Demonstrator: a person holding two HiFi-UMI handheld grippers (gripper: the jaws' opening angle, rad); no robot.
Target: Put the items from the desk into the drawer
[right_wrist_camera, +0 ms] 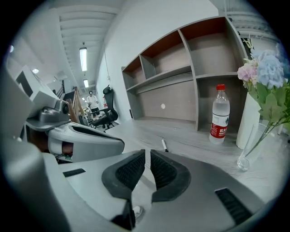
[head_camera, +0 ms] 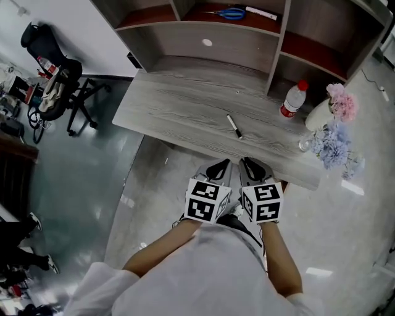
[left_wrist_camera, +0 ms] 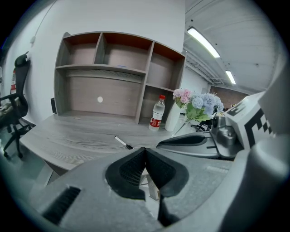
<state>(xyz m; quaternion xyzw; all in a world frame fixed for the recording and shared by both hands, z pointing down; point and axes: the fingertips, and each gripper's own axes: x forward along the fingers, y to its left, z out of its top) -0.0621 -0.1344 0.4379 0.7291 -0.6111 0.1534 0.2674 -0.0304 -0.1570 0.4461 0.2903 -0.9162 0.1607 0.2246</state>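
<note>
Waiting grippers: the left gripper (head_camera: 217, 165) and the right gripper (head_camera: 253, 163) hang side by side just off the near edge of the desk, both empty. The left one's black ribbed pads meet at the tips; the right one's are pressed together but for a hairline slit.
Desk: the grey wood-grain desk (head_camera: 179, 105) is mostly bare. No drawer shows in any view.
Pen: the slim white marker pen with a black cap (head_camera: 234, 126) lies flat near the middle, just beyond the grippers and well apart from everything else. It looks light, stiff and smooth, so it may roll or slip. I'd take it across the white barrel at mid-length, jaws square to it.
Bottle: the clear plastic water bottle with a red cap and red label (head_camera: 294, 99) stands upright at the far right, by the hutch divider. It is probably heavier, with thin walls that give, so hold it gently round the label band.
Flowers: the white vase of pink flowers (head_camera: 321, 114) and the small clear glass vase of blue flowers (head_camera: 307, 143) stand close together right of the bottle. Both look fragile and top-heavy; grip them low on the body.
Shelf: the blue-handled scissors (head_camera: 231, 13) lie flat on the far hutch shelf. They are stiff and thin; pinch them at the pivot.
</note>
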